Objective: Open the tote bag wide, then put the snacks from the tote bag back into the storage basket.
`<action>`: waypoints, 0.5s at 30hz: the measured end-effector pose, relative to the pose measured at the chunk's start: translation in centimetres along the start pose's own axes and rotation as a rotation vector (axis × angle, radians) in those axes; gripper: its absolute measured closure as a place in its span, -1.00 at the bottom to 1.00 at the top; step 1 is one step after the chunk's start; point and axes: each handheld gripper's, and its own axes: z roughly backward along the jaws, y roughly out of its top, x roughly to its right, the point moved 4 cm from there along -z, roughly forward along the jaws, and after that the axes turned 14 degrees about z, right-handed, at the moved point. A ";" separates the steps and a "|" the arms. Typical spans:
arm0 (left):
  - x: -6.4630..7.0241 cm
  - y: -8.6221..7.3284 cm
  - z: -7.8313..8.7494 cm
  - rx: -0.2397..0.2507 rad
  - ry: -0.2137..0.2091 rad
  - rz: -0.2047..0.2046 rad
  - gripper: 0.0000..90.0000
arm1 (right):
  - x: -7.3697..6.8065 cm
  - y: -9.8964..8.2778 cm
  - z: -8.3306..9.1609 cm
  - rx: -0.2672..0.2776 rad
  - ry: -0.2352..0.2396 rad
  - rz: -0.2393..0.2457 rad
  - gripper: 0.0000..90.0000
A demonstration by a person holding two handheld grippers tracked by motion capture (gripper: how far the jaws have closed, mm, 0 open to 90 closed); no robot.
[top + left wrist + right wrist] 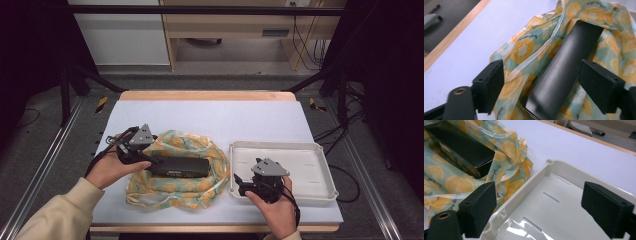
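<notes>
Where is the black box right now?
In the high view the black box lies on the orange-print cloth at the table's left-middle, just left of the white tray, with the left hand-held gripper at its left end.

Place: a lab-style recording station is suggested.
Frame: the table [210, 112] is enclosed by black metal struts [205, 9].
Floor: grey flooring is crossed by loose cables [307, 45].
Background: a plain wooden desk [225, 25] is seen.
</notes>
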 end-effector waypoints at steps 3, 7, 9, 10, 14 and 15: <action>-0.4 0.1 0.0 -0.017 0.003 -0.009 -0.61 | 0.2 -0.2 0.0 0.003 -0.003 -0.006 -0.77; -0.7 0.0 0.2 -0.064 -0.005 -0.042 -0.62 | 0.2 -0.7 -0.3 -0.023 0.009 -0.015 -0.74; -0.8 0.2 0.3 -0.090 -0.009 -0.076 -0.61 | 0.1 -0.9 -0.4 -0.036 0.010 -0.015 -0.74; -0.9 0.2 0.3 -0.108 -0.020 -0.093 -0.61 | 0.0 -1.0 -0.4 -0.040 0.012 -0.012 -0.74; -1.0 0.3 0.2 -0.149 -0.049 -0.140 -0.60 | 0.1 -1.0 -0.1 -0.038 -0.005 -0.006 -0.74; -0.9 0.3 0.1 -0.165 -0.056 -0.156 -0.60 | 0.1 -1.0 -0.1 -0.036 -0.007 -0.005 -0.74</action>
